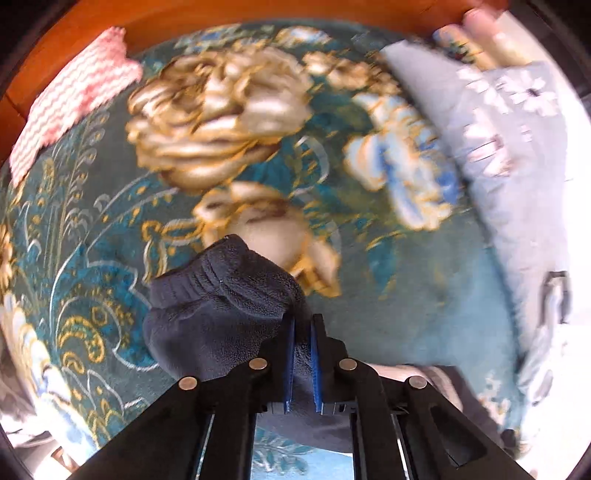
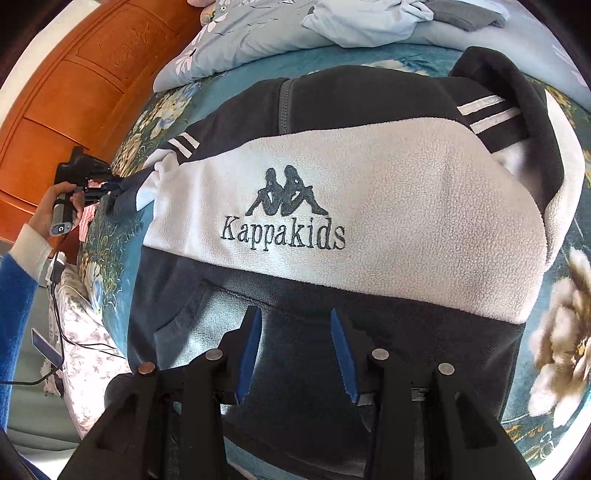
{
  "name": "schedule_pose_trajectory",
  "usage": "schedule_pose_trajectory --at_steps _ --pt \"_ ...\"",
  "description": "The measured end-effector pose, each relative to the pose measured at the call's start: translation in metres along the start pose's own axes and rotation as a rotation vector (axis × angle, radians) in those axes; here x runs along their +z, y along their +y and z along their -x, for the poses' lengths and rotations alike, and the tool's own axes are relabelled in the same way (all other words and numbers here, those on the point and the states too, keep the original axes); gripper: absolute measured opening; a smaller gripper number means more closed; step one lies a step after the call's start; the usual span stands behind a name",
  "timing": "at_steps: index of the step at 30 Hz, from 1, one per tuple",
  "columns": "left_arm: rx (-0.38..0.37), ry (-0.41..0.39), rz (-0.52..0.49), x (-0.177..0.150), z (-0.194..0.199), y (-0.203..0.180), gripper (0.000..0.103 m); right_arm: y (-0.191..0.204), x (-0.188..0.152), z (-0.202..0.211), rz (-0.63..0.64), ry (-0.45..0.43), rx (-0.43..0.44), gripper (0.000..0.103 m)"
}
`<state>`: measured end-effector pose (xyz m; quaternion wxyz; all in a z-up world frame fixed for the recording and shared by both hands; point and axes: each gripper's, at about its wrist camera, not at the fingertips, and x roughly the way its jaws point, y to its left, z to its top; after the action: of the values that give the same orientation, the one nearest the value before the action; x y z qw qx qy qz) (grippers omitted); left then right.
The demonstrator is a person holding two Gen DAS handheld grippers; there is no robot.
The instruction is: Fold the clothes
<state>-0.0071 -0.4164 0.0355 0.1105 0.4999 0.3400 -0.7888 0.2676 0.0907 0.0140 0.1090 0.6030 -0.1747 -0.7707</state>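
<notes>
A navy and white fleece jacket point(image 2: 369, 206) with a "Kappakids" logo lies spread on the bed, zip side down. My left gripper point(image 1: 302, 332) is shut on the navy sleeve cuff point(image 1: 214, 295) and holds it out over the bedspread; it also shows in the right wrist view point(image 2: 99, 188) at the jacket's left side, held by a hand. My right gripper point(image 2: 295, 332) is open, its blue pads apart over the jacket's dark lower hem, holding nothing.
A teal floral bedspread point(image 1: 258, 129) covers the bed. A pink zigzag cloth point(image 1: 74, 99) lies by the orange wooden headboard point(image 2: 74, 92). A grey-blue floral pillow point(image 1: 498, 129) and a pile of pale clothes point(image 2: 369, 18) lie at the far side. Cables point(image 2: 55, 332) hang off the bed's left.
</notes>
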Motion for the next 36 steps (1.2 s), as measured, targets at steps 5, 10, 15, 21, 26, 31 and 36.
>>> schedule_pose_trajectory --at_steps 5,10,15,21,26,31,36 --pt "-0.243 -0.331 -0.119 0.002 0.100 0.008 0.005 0.003 0.002 0.010 0.013 -0.039 0.016 0.040" --pt "-0.002 -0.191 0.112 -0.011 0.057 0.115 0.002 0.000 0.003 0.003 -0.021 -0.020 0.041 0.040" --pt "-0.062 -0.125 0.208 -0.059 0.024 0.141 0.001 0.005 0.001 0.004 0.003 -0.023 0.036 0.040" --pt "-0.164 -0.063 0.146 -0.048 -0.004 0.079 0.031 0.004 0.005 -0.001 -0.013 -0.015 0.042 0.040" --pt "-0.195 -0.016 0.189 -0.035 -0.040 0.051 0.045 0.010 0.007 -0.002 0.048 -0.002 0.011 0.040" --pt "-0.165 -0.022 0.217 -0.022 -0.071 0.038 0.046 0.004 0.013 -0.004 0.032 0.011 0.001 0.040" --pt "-0.166 -0.006 0.213 -0.023 -0.087 0.027 0.041 -0.003 0.017 -0.012 0.012 0.032 -0.003 0.040"
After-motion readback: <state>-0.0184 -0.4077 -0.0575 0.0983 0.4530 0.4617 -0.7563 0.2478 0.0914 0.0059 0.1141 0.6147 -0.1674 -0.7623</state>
